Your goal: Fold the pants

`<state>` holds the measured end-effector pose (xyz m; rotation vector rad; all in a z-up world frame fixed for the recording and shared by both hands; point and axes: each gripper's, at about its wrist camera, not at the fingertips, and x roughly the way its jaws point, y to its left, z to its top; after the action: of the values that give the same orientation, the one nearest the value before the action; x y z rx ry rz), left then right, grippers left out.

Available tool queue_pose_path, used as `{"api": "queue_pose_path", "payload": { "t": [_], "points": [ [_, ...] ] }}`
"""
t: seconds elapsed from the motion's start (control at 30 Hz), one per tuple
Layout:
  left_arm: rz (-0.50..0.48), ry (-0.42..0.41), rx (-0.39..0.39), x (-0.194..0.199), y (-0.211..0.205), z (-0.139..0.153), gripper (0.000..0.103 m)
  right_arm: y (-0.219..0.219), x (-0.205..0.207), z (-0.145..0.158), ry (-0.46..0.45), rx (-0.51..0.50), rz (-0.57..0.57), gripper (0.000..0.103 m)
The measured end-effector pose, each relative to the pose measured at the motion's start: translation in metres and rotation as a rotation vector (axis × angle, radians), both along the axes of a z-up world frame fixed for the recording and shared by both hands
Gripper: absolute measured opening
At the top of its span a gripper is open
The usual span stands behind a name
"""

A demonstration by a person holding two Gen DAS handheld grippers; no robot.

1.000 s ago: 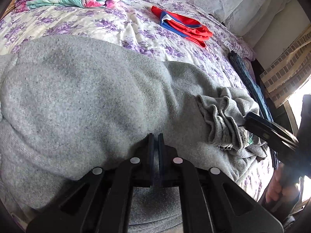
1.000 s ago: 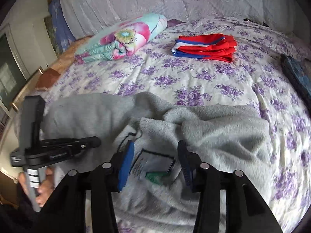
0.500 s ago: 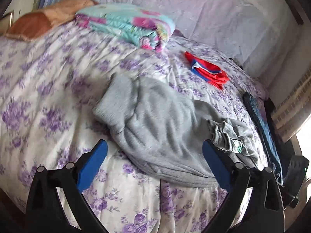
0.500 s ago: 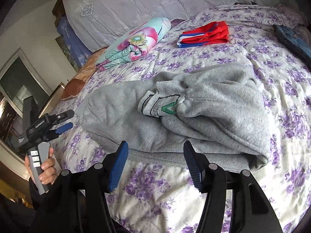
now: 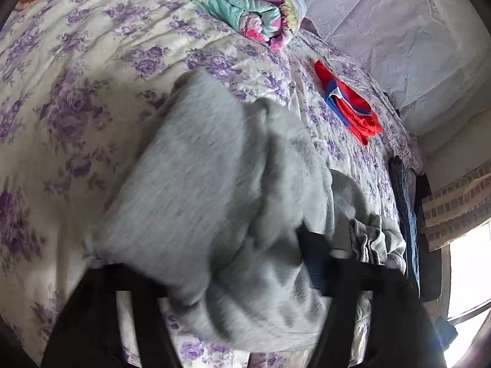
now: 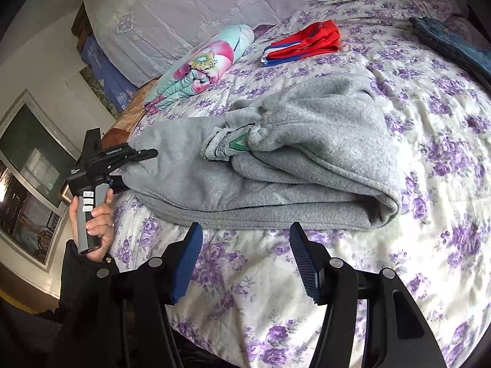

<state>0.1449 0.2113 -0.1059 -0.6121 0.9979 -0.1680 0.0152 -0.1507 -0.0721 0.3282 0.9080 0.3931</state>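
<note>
Grey sweatpants [image 6: 307,153] lie folded in a bundle on the flowered bedspread [image 6: 429,214], with the waistband label [image 6: 233,144] facing up. In the right wrist view my left gripper [image 6: 138,168] straddles the bundle's left end, one finger on top and one below. Its jaws are closing with the pants [image 5: 199,184] between them, and the cloth hides its left finger in the blurred left wrist view [image 5: 208,254]. My right gripper [image 6: 245,227] hangs open and empty over the bedspread, just in front of the pants' near edge.
A rolled floral quilt [image 6: 199,64] and a folded red and blue garment [image 6: 303,43] lie farther back on the bed. Blue jeans [image 6: 454,43] hang at the bed's right edge. A hand [image 6: 95,214] holds the left gripper's handle beside the bed.
The left gripper let go of the pants, drew back wide open, then pushed in around their end. The right gripper backed away from the waistband to the pants' near edge.
</note>
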Motion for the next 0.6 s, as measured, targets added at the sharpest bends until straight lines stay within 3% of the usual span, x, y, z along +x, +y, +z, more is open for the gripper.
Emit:
{"api": "queue_pose_path", "payload": {
  "t": [0.07,0.17,0.37,0.53,0.6],
  "points": [
    [0.001,-0.059,-0.008,-0.008,0.001,0.003,0.042,0.001,0.003,-0.005,0.027,-0.002,-0.010,0.059],
    [-0.004,-0.124,0.043,-0.013,-0.007,0.002,0.042,0.016,0.017,-0.007,0.068,-0.026,0.029,0.059],
    [-0.026,-0.101,-0.099,-0.009,0.013,-0.012,0.042,0.076,0.061,0.022,0.027,-0.063,0.200,0.059],
    [-0.040,-0.119,-0.070,-0.011,0.008,-0.010,0.043,0.135,0.129,0.023,0.069,-0.127,0.290,0.058],
    [-0.047,-0.119,-0.080,-0.012,0.010,-0.011,0.043,0.155,0.152,0.011,0.109,-0.169,0.297,0.032]
  ]
}}
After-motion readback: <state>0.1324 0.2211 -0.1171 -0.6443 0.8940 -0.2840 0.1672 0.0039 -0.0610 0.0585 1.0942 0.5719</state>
